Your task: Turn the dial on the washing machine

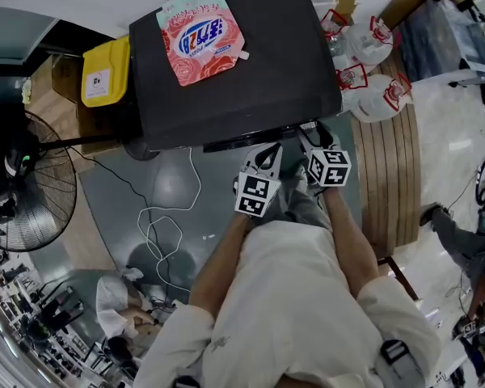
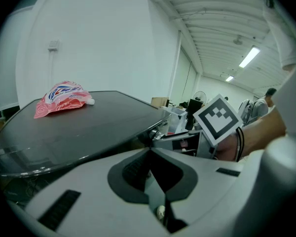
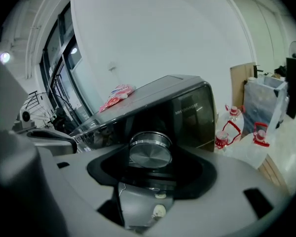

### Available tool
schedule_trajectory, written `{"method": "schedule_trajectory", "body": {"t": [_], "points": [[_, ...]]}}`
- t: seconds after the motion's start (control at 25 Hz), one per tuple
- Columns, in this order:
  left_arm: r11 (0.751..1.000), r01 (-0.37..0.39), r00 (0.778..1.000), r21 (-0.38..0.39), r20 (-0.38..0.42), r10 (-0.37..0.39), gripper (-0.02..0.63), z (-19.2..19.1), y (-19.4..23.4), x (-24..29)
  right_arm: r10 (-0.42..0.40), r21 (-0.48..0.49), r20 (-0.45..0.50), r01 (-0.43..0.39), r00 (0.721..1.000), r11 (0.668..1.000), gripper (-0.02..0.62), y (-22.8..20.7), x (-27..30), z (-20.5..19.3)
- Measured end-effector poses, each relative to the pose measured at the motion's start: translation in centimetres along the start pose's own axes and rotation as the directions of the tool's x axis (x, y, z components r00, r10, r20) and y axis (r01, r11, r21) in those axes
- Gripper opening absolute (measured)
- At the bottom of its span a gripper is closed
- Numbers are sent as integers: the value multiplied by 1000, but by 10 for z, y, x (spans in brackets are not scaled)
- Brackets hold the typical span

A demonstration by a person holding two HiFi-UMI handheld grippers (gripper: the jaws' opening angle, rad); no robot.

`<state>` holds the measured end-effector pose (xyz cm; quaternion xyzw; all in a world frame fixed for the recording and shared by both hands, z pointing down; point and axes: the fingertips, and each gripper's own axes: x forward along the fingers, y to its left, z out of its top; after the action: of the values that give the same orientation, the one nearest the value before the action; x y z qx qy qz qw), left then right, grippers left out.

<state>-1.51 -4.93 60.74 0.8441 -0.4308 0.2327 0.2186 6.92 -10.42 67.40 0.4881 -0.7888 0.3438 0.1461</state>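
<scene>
Now: right gripper (image 3: 150, 168) has its jaws closed round the dial (image 3: 150, 151), a brushed-metal knob that fills the gap between them. The pads look to meet its rim at 3 and 9 o'clock. Dial sits on the front panel of the washer (image 3: 187, 107), just under the lid edge. Left gripper (image 2: 151, 153) has its jaws pressed together with nothing between. In head view it hangs at the right one's 9 o'clock, near the panel, touching nothing I can see.

Outward: black lid (image 1: 275, 63), with a pink pouch (image 1: 202, 35) lying on it toward 11 o'clock. Jugs (image 1: 372, 95) stand on the floor at the washer's 3 o'clock. Fan (image 1: 28, 192) at 9 o'clock.

Step, as I read it: grip made, turn in hand. Next move calls for a roll of the right wrist about the knob's axis. The pinch must be firm so the smooth rim does not slip, and the hand square to the panel.

Hard to make out: no pointer or setting marks show round the dial, so how far it is turned cannot be told. Head view hides the dial under the lid overhang and the gripper. Pad faces lie in shadow.
</scene>
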Motion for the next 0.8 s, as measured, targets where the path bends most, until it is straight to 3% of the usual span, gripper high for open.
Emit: {"method": "schedule_trajectory", "body": {"t": [0.8], "points": [[1000, -6, 1000, -2, 4, 6, 12, 0, -3, 1, 105, 196, 46, -112, 993, 974, 276, -2, 1, 1]]}}
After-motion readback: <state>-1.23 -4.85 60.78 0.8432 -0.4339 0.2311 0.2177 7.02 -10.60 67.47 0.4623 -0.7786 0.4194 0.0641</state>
